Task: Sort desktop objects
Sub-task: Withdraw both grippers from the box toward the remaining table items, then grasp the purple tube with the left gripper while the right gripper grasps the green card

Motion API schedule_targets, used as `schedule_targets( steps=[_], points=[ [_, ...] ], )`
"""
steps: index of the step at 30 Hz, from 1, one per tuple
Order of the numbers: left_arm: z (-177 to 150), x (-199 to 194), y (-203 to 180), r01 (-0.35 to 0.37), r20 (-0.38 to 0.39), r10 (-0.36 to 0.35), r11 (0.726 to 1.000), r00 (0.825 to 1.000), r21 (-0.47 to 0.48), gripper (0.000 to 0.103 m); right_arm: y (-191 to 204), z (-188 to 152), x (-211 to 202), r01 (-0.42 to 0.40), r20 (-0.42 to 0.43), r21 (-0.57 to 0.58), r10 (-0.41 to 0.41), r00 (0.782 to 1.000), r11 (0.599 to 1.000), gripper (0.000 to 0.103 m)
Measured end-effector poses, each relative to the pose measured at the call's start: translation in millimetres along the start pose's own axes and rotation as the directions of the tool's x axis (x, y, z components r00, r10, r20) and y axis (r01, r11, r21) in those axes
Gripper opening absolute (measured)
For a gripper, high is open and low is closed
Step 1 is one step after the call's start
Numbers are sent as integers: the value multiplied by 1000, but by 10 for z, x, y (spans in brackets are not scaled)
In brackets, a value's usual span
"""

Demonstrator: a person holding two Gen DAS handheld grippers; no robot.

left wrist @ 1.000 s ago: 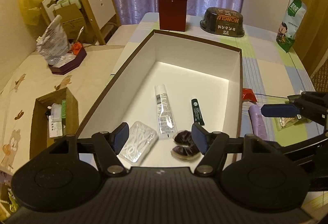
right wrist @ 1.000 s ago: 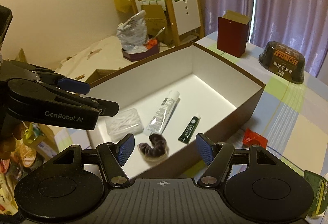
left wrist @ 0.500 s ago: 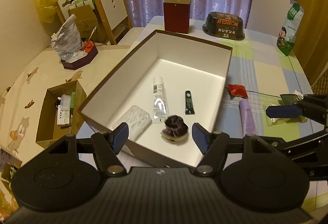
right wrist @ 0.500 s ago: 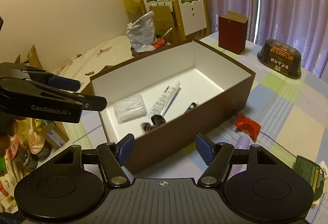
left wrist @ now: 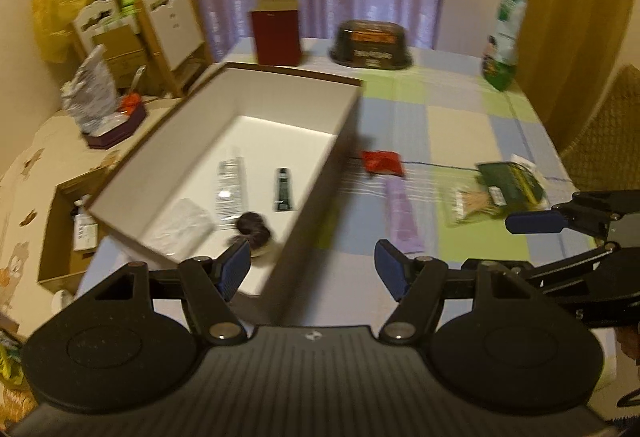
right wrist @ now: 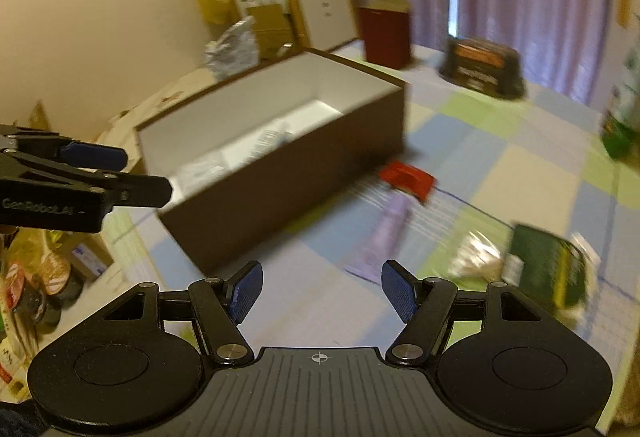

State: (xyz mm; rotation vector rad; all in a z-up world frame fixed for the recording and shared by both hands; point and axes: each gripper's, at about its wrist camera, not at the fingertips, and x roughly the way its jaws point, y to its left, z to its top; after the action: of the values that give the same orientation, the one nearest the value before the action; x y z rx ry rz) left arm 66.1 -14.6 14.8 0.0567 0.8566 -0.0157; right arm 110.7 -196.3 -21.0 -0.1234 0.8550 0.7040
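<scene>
here, a checked pastel tablecloth (left wrist: 460,125) carries a large brown cardboard box with white inside (left wrist: 280,109), holding tubes and a dark hair scrunchie (left wrist: 252,227). beside it lie a lilac tube (left wrist: 402,215) and red packet (left wrist: 382,162). left gripper (left wrist: 312,269) and right gripper (right wrist: 320,291) both gape, empty.

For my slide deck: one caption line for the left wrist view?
Open left gripper above the box; red packet and purple tube wait outside.

Matt cardboard box (left wrist: 224,125), white inside, brown outside; checked cloth on table (left wrist: 460,125); glossy plastic packet (left wrist: 508,185); ribbed blue pads (right wrist: 248,291).
</scene>
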Motion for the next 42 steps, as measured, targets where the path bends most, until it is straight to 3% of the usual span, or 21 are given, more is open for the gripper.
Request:
schedule_targets(
  steps=[8, 12, 15, 18, 21, 25, 28, 32, 33, 34, 37, 39, 42],
  points=[
    [16, 364, -511, 91, -45, -88, 992, 995, 83, 65, -664, -302, -272, 98, 19, 186, -103, 994, 978, 69],
    [55, 572, -701, 112, -72, -104, 987, 992, 119, 65, -1189, -471, -324, 59, 73, 401, -96, 993, 914, 69],
    [114, 714, -788, 118, -89, -106, 984, 990, 136, 65, -1622, -628, -258, -22, 132, 613, -75, 988, 789, 69],
    [177, 841, -837, 121, -104, -106, 981, 989, 153, 65, -1981, -790, -71, -147, 207, 788, -32, 978, 598, 69],
    [231, 960, -847, 121, -125, -101, 979, 987, 165, 65, -2253, -937, 143, -249, 281, 878, -18, 960, 409, 69],
    [293, 1135, -850, 125, -160, -97, 976, 982, 178, 65, -2476, -1047, 394, -328, 344, 920, -44, 938, 215, 69],
    [330, 1243, -844, 129, -184, -95, 974, 978, 186, 65, -2589, -1120, 543, -360, 368, 927, -72, 927, 107, 66],
    [370, 1351, -834, 131, -207, -89, 972, 974, 197, 65, -2709, -1160, 685, -396, 398, 917, -89, 913, 33, 39],
    [377, 1376, -830, 131, -212, -87, 971, 973, 200, 65, -2737, -1166, 709, -400, 400, 916, -89, 912, 24, 30],
    [382, 1398, -828, 130, -216, -85, 971, 973, 202, 65, -2745, -1180, 746, -405, 406, 914, -87, 910, 26, 9],
    [387, 1446, -812, 123, -225, -76, 971, 971, 203, 65, -2735, -1131, 675, -398, 413, 906, -98, 905, 142, 0],
    [380, 1477, -803, 123, -234, -73, 971, 969, 203, 66, -2704, -1014, 552, -360, 396, 892, -91, 914, 274, 0],
    [357, 1512, -817, 124, -241, -71, 970, 968, 211, 70, -2571, -750, 308, -222, 324, 786, -79, 943, 577, 0]
  ],
)
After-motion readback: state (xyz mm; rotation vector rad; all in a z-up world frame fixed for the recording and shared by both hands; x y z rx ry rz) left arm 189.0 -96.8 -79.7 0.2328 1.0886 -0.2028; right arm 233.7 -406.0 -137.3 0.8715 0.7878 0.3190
